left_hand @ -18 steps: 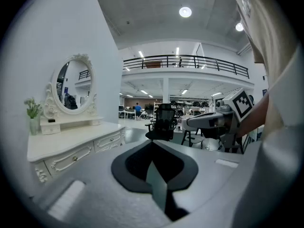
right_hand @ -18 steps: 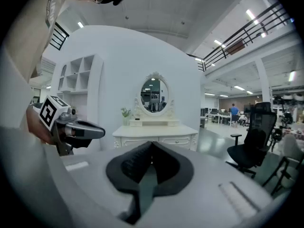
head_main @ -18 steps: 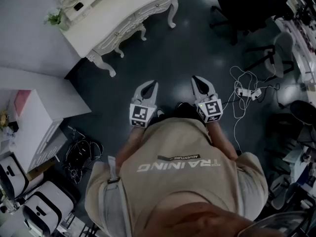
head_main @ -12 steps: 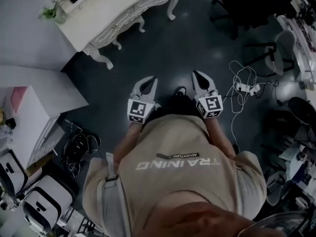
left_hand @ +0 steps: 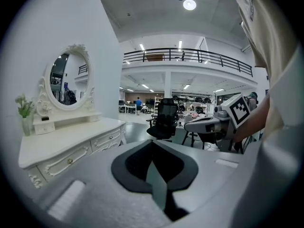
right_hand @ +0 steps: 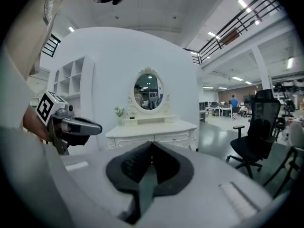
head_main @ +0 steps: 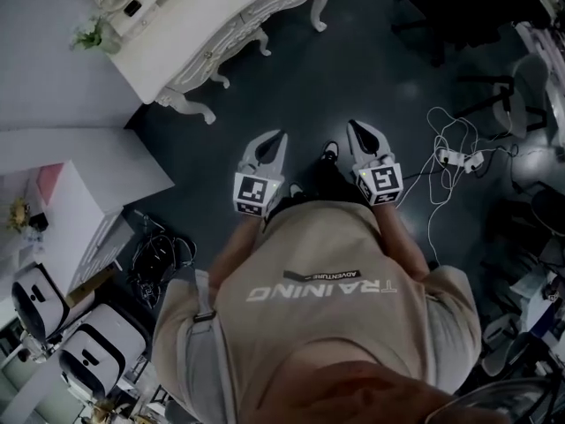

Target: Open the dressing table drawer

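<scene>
The white ornate dressing table [head_main: 203, 25] stands at the upper left of the head view, its drawer fronts [head_main: 256, 20] facing the dark floor. In the left gripper view its drawers with small knobs [left_hand: 70, 161] are closed, under an oval mirror [left_hand: 69, 82]. The right gripper view shows the table [right_hand: 152, 127] straight ahead, some way off. My left gripper [head_main: 281, 136] and right gripper [head_main: 354, 124] are held side by side in front of the person's chest, well short of the table. Both are shut and hold nothing.
A small plant [head_main: 93, 35] sits on the table top. A black office chair [head_main: 450, 16] stands at the upper right. A power strip with white cables [head_main: 455, 157] lies on the floor to the right. A white cabinet [head_main: 71, 210], cable bundle [head_main: 163, 254] and white machines [head_main: 88, 360] fill the left.
The head view has shifted slightly, and a shoe now shows between the grippers. Both grippers stay shut, side by side, at about the same place.
</scene>
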Motion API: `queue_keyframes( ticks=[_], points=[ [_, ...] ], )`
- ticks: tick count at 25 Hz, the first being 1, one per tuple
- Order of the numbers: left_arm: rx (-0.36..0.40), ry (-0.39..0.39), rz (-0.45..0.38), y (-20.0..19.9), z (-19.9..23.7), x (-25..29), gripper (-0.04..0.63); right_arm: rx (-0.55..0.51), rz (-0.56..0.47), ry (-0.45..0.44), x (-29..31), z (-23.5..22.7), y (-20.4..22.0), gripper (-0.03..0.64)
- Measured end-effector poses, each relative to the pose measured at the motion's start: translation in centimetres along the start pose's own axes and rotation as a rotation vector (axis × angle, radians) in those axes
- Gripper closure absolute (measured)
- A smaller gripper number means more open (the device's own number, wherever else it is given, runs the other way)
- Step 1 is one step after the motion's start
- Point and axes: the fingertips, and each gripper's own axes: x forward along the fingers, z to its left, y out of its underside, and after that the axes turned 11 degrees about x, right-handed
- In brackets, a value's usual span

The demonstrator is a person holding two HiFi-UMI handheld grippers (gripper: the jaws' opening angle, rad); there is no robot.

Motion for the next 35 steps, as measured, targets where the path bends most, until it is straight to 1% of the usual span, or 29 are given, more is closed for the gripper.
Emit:
queue_keyframes(
  ticks=[5, 8, 10, 13, 15, 17, 20, 22, 25, 29, 31, 35],
  points=[
    [0.028, -0.014, 0.015, -3.1, 1.4, 6.1, 0.589, 0.016, -0.033, -0.002, 2.5, -5.9, -2.6, 0.614],
    [0.001, -0.057, 0.012, -5.0, 3.2, 9.5, 0.589, 0.039, -0.062, -0.007, 4.3, -9.5, -4.2, 0.614],
    [-0.003, -0.095, 0.019, -5.9, 4.4, 11.3, 0.589, 0.041, -0.073, -0.029, 5.3, -11.3, -5.3, 0.614],
    [0.003, -0.138, 0.025, -6.8, 5.1, 14.2, 0.589, 0.000, -0.080, -0.074, 6.7, -13.7, -6.5, 0.614],
    [-0.004, -0.157, 0.018, -7.0, 5.6, 16.3, 0.589, -0.028, -0.085, -0.089, 8.3, -15.6, -7.4, 0.614],
    [-0.018, -0.175, 0.021, -6.9, 6.1, 17.7, 0.589, -0.014, -0.086, -0.098, 9.8, -17.1, -8.0, 0.614],
    [-0.039, -0.194, 0.041, -7.1, 6.8, 18.8, 0.589, 0.007, -0.059, -0.112, 11.1, -18.4, -8.5, 0.614],
    [-0.039, -0.194, 0.051, -7.3, 7.4, 20.0, 0.589, 0.015, -0.037, -0.116, 12.3, -19.2, -8.8, 0.613],
    [-0.034, -0.194, 0.057, -6.8, 9.4, 21.9, 0.589, -0.002, -0.011, -0.131, 15.4, -19.6, -8.7, 0.614],
    [-0.089, -0.198, 0.073, -4.9, 12.6, 24.0, 0.589, 0.000, 0.042, -0.149, 18.9, -19.1, -8.1, 0.614],
    [-0.098, -0.197, 0.061, -4.9, 14.4, 25.4, 0.589, -0.010, 0.056, -0.150, 20.5, -19.2, -8.9, 0.614],
    [-0.080, -0.193, 0.013, -7.0, 19.3, 28.1, 0.589, -0.049, 0.044, -0.137, 24.5, -19.5, -12.0, 0.614]
  ],
)
